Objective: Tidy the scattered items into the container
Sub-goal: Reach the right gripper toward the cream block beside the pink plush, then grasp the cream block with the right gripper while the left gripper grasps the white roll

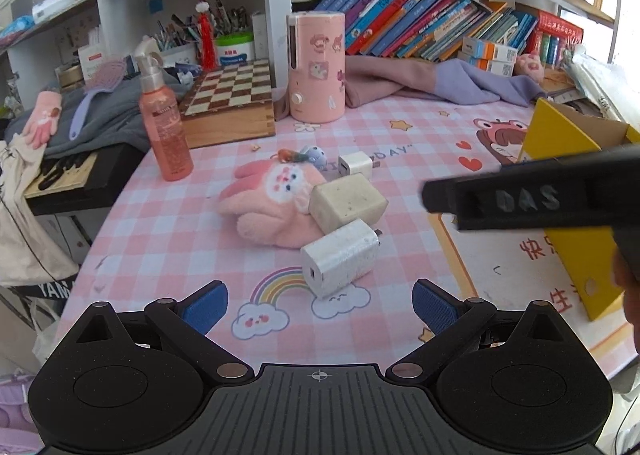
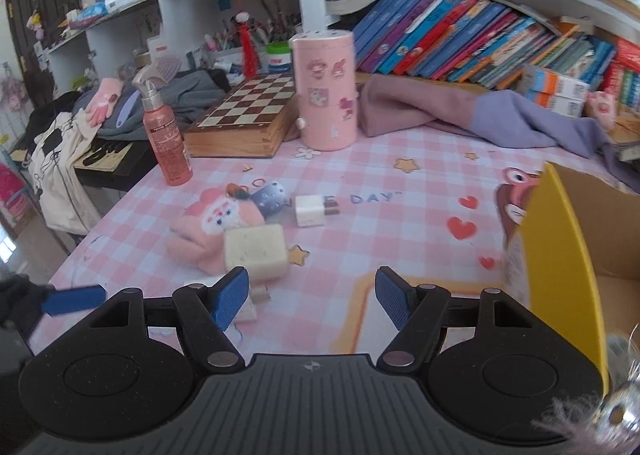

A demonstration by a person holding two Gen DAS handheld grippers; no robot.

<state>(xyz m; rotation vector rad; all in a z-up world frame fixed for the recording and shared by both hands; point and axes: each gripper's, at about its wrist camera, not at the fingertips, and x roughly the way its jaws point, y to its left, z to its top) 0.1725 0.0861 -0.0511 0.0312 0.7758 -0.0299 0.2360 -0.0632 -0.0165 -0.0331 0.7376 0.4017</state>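
Your left wrist view looks obliquely down, close above the pink checked tablecloth (image 1: 168,215). Your right wrist view faces likewise; both share the pink plush (image 1: 272,203) (image 2: 212,227) (frame centre) and bookshelf behind.

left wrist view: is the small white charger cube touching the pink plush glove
No, the small white charger cube lies apart from the pink plush glove, with checked pink tablecloth showing between them.

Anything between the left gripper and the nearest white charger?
No. In the left wrist view, only bare pink checked tablecloth separates the open left gripper from the white charger.
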